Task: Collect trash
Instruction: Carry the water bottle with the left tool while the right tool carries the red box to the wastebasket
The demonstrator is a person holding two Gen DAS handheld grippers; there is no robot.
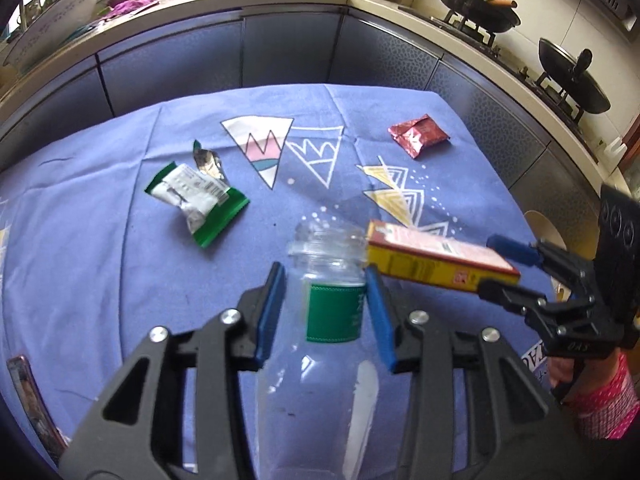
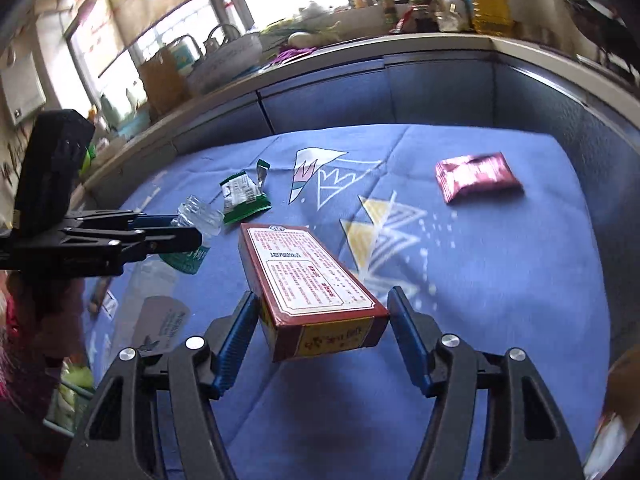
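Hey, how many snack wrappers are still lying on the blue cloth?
2, maybe more out of view. The green-and-white wrapper lies on the cloth's left side; the crumpled red wrapper lies toward the far right corner. A small foil scrap sits beside the green one.

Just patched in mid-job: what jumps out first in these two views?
The clear plastic bottle sits gripped in the left gripper, and the red-and-yellow box in the right gripper, both lifted over the blue tablecloth. A green wrapper and a red packet lie beyond.
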